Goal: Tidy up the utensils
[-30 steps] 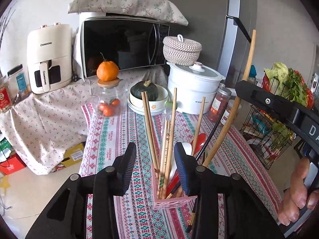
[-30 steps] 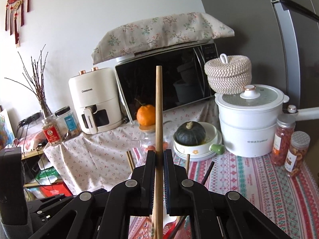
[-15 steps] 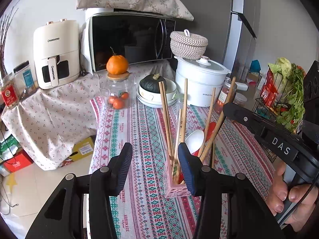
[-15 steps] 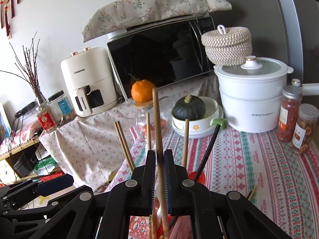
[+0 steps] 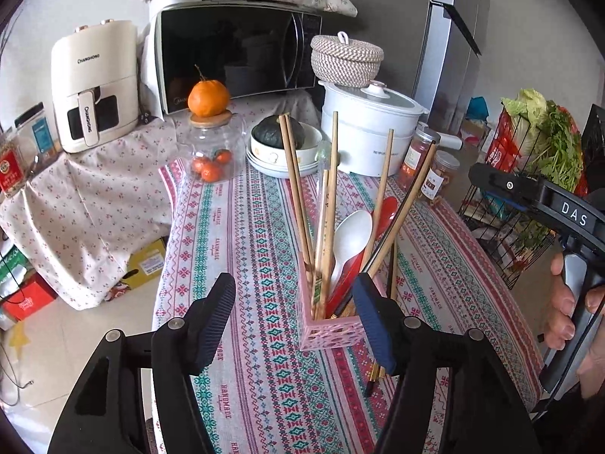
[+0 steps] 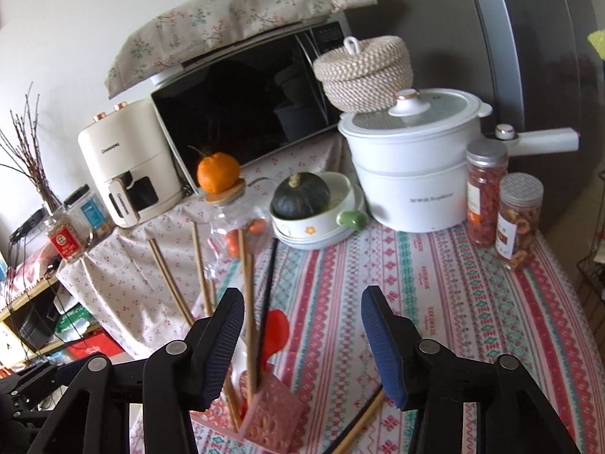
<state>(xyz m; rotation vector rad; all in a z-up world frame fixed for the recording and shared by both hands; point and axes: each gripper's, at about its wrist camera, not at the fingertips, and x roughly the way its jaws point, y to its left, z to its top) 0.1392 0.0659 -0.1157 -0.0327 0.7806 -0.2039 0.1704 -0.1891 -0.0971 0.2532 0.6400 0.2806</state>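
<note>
Pink holder (image 5: 328, 335) holds chopsticks (image 5: 298, 196) and perhaps two spoons (image 5: 349, 240); both grippers (image 5: 297, 319) (image 6: 302, 335) just opened, empty.

A pink holder (image 5: 328, 335) carries tan chopsticks (image 5: 298, 189) and red (image 5: 385, 210) and white (image 5: 349, 236) spoons. The counter's cloth (image 5: 264, 227) is striped red, teal and white.

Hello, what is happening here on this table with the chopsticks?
A person holding a gripper in each hand is sorting utensils into a pink holder on the patterned tablecloth. The right gripper has just been opening, and nothing is between its jaws now. The left gripper has also been opening and grips nothing. Chopsticks and spoons stand in the holder; a few chopsticks lie beside it.
</note>
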